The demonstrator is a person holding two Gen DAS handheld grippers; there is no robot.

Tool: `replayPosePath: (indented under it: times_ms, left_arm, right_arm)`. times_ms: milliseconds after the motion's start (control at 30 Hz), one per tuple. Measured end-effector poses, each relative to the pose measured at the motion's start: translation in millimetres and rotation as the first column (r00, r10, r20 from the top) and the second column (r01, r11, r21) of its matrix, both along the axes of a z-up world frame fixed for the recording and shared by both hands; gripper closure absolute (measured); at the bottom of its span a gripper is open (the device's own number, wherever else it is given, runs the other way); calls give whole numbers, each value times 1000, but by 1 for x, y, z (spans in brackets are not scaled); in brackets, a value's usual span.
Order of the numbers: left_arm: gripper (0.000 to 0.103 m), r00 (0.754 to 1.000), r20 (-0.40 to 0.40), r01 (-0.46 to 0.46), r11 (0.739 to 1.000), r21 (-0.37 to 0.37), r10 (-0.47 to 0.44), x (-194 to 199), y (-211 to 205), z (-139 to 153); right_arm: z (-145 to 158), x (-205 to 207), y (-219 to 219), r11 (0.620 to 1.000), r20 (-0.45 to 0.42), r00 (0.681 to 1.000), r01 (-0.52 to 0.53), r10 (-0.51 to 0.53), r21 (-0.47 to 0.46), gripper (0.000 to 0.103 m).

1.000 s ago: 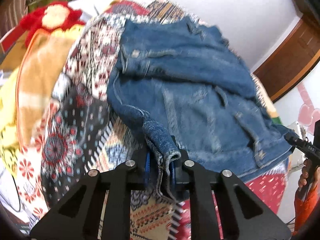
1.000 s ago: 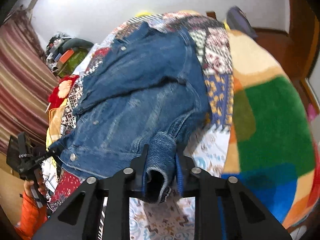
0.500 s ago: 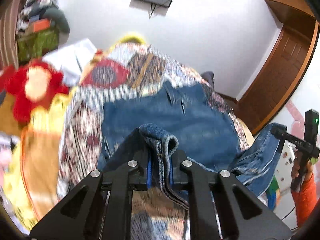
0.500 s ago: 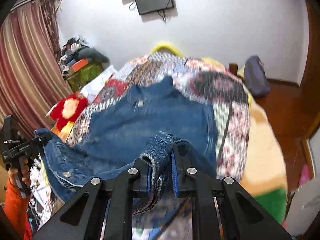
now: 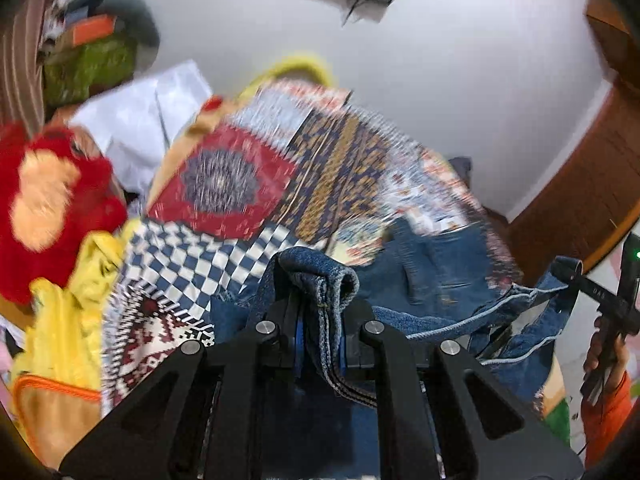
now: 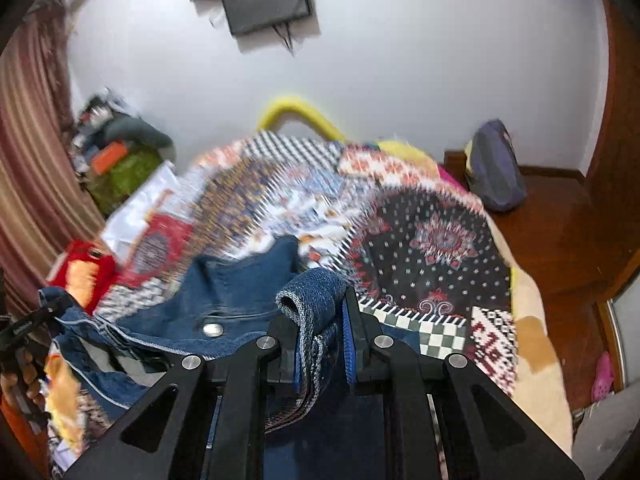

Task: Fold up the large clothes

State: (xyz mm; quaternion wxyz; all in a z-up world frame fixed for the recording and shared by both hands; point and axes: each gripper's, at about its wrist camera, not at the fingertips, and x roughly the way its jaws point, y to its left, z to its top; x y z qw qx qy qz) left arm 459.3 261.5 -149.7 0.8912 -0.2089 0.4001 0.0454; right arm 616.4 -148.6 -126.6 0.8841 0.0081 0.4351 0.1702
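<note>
1. The left claw (image 5: 320, 332) is clamped on a rolled cuff of the denim jacket (image 5: 440, 276); the thick hem bulges up over its blue pads and a stitched strip hangs below them.
2. The right claw (image 6: 320, 344) is likewise closed tight on another rolled denim cuff, the fold standing up between its pads.
3. In the left wrist view the jacket stretches from the claw toward 2 o'clock, where its far edge is pinched in the tip of the other claw, held by a hand (image 5: 604, 356) with an orange sleeve.
4. In the right wrist view the jacket spreads toward 9 o'clock, a metal button (image 6: 212, 329) showing on it, and runs to the left claw's tip at the frame's edge.
5. The jacket's body lies over the patchwork bedspread (image 6: 432, 248), which covers the bed and is blurred in both views.
6. At 9 o'clock in the left wrist view sits a red plush toy (image 5: 52, 208), with yellow cloth (image 5: 68, 320) just below it.
7. At 12 o'clock a wall-mounted screen (image 6: 264, 0) hangs on the white wall; a dark bag (image 6: 496, 168) rests on the wooden floor at 2 o'clock.
</note>
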Motion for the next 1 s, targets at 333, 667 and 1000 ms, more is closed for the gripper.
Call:
replayPosePath:
  times_ms: [333,667,1000]
  left_arm:
    - [86,981,-194,-19,997,-74,4,38,11,-112]
    - [84,974,-219,75,992,97,-52,41,-6,-85]
    - [83,945,-327,81,982,171,-21,44,-17,-107]
  right_arm:
    - [-110,28,-18,999,-168,986,-1,10,55,89]
    - [-52,14,-32,995,-111,990,-87,91,39,88]
    - [7,-9,-78,948,105,983,173,-150,-268,87]
